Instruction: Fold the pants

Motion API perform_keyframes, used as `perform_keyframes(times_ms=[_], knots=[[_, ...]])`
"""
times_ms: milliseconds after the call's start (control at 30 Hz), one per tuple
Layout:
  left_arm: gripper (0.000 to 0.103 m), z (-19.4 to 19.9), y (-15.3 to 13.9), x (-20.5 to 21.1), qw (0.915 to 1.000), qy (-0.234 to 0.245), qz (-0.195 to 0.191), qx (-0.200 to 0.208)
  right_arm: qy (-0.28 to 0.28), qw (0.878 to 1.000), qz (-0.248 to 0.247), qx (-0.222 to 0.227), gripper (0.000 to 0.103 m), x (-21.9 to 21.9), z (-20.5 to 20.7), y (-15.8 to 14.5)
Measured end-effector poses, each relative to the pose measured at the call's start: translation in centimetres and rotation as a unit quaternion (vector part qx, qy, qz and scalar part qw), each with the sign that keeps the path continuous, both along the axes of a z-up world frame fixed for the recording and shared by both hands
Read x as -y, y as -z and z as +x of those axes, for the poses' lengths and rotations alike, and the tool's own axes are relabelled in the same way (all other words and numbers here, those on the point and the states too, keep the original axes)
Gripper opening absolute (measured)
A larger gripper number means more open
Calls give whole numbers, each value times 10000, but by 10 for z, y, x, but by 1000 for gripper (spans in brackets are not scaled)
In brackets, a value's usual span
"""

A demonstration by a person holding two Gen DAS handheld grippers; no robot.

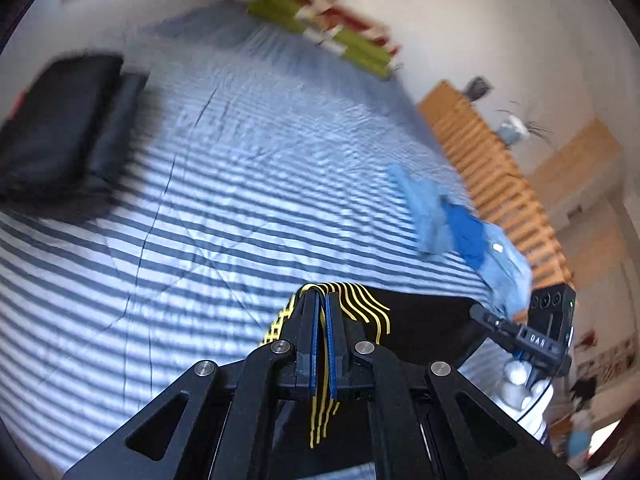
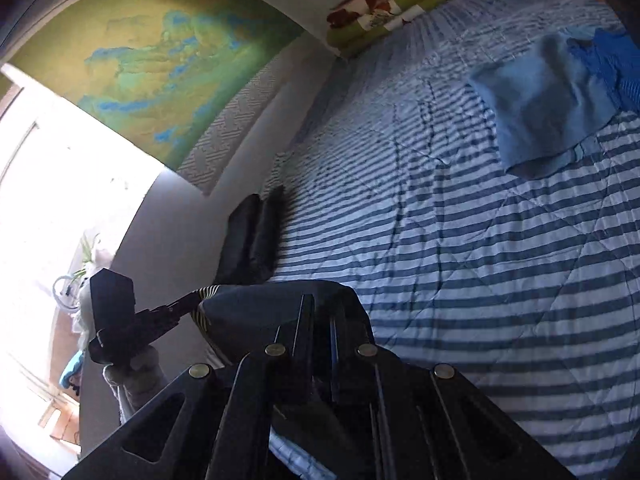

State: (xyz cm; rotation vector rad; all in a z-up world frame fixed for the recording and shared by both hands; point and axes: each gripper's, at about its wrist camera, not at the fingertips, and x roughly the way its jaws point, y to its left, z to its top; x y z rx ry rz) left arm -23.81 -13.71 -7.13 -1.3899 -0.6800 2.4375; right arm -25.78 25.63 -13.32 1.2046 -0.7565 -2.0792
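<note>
The only legible writing is on the right gripper (image 1: 486,316) as seen from the left wrist camera: small characters on its black body reading roughly "8A0" or "BAB", too blurred to confirm. No containers are in view. The left gripper (image 1: 323,300) has its jaws drawn narrow and pinched on the black pants (image 1: 420,320), at an edge carrying yellow stripes; the fabric passes between the blue-lined fingers (image 1: 332,344) and hangs below them. The right gripper is likewise clamped on the same garment, its fingers closed over dark cloth in the right wrist view. The pants are held up between both grippers above the striped bedspread (image 1: 240,200), not lying on it. The left wrist view alone shows a slatted wooden piece of furniture (image 1: 492,168) beside the bed. The right wrist view alone shows a large green and blue wall map (image 2: 160,68) and a bright window at the left. Both views show a stack of dark folded clothes (image 1: 60,128), a pile of blue garments (image 1: 460,228) and a green, red and white pillow (image 1: 328,28) at the wall.
</note>
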Motion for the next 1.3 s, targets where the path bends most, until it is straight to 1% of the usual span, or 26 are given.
perform_keyframes(times_ms=[67,200,233,267,300,333,367,400,433,467,533,600,633,700,767,800,867,900,967,1100,1167,1233,1300], knots=[[3,-36,23,-1,9998,-35,-51,166,56,9997,174,166,6,10,-27,20],[3,-84,70,1,9986,-26,-220,489,35,9980,498,393,6,26,-65,49],[3,-89,78,0,9984,16,-260,508,25,9974,576,441,6,28,-72,55],[4,-97,87,0,9978,85,-358,549,-3,9965,654,521,6,29,-78,62],[6,-103,94,1,9967,106,-522,610,-29,9956,709,620,8,30,-83,66],[6,-112,100,4,9960,61,-637,630,-41,9941,777,754,10,30,-87,70],[10,-114,101,7,9946,-6,-810,651,-64,9932,773,872,10,28,-89,74],[19,-113,101,13,9949,-85,-773,646,-76,9931,754,899,11,25,-90,74],[29,-112,99,20,9958,-139,-651,623,-79,9934,763,857,11,22,-89,72],[31,-109,96,26,9962,-215,-640,557,-45,9934,838,787,11,19,-86,68],[30,-100,86,30,9960,-307,-748,370,-15,9933,961,635,12,15,-77,59],[29,-87,77,25,9970,-151,-733,193,67,9934,1069,406,12,14,-62,45],[29,-78,75,15,9974,61,-714,98,24,9937,1091,270,12,16,-54,39],[29,-64,72,-2,9965,285,-774,108,-126,9930,1174,-21,12,25,-32,26],[29,-53,82,-19,9955,576,-731,167,-270,9891,1411,-316,12,38,-5,17],[29,-50,88,-25,9946,657,-782,201,-365,9886,1410,-390,12,47,7,16],[29,-43,100,-38,9909,790,-1050,277,-707,9877,1357,-319,12,70,30,22],[29,-41,106,-41,9897,799,-1137,344,-870,9857,1411,-296,12,79,43,27],[29,-39,119,-41,9881,792,-1207,533,-1120,9808,1583,-223,12,94,66,40],[29,-37,134,-39,9834,750,-1521,639,-1531,9709,1841,-83,13,104,105,66],[30,-37,138,-33,9850,729,-1393,716,-1773,9664,1862,59,13,102,117,71],[30,-36,134,-27,9871,640,-1309,670,-1895,9642,1850,150,12,94,119,70],[31,-37,127,-19,9899,464,-1225,545,-1707,9703,1711,59,12,78,111,59]])
